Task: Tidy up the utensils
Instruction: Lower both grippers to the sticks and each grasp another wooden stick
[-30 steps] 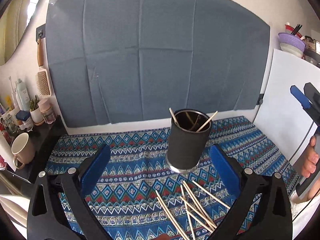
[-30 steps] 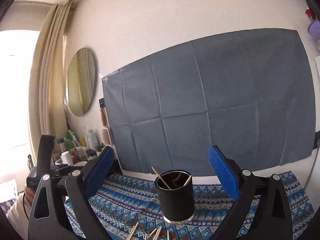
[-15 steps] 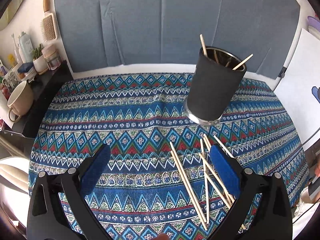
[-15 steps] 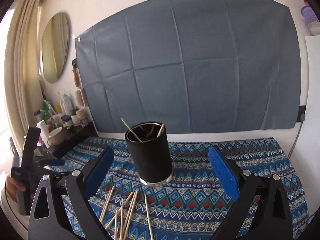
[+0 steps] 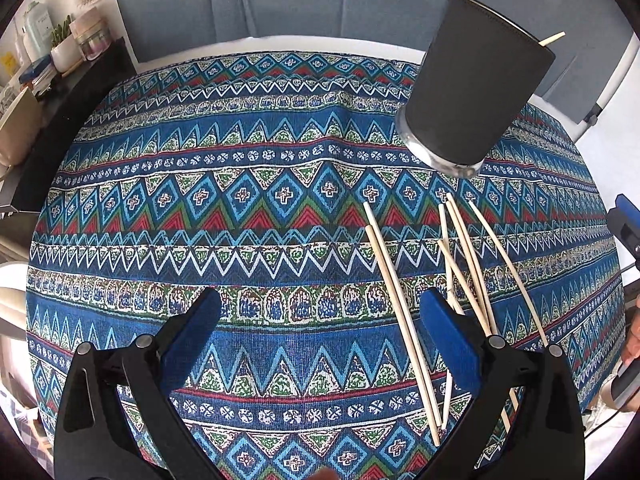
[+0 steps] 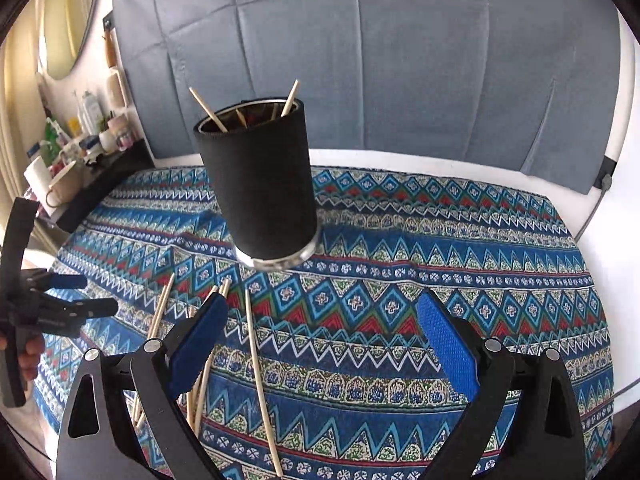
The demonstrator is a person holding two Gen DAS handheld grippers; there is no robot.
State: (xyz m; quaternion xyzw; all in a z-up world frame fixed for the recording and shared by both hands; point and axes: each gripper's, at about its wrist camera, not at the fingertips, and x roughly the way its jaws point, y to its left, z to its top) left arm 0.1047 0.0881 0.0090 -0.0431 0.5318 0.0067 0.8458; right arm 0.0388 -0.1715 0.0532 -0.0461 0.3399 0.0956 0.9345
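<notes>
Both grippers are spread wide with nothing between the blue pads, neither one touching anything. The left gripper hangs over the patterned tablecloth, and from its camera the loose chopsticks lie scattered at about 3 to 5 o'clock, a few of them running under its right finger. The black holder cup stands up at 1 o'clock on the cloth, just past the far tips of the loose sticks, with a couple of sticks poking out of its top. The right gripper is likewise wide apart and empty; in its view the cup sits dead ahead at 12 o'clock, and you can actually look into the mouth and see several sticks leaning inside, which the left camera can't show since it only catches the outer wall. The right camera has the chopsticks at 7 to 9 o'clock, partly behind its left finger. It also catches the left gripper from the side at 9 o'clock, fingers parted, with a hand on the handle. The left camera only gets a sliver of the right gripper's blue tip at 3 o'clock. Shelf clutter with bottles and a mug sits at 10 o'clock; labels there are too small to read, and I can't find any readable writing anywhere.
</notes>
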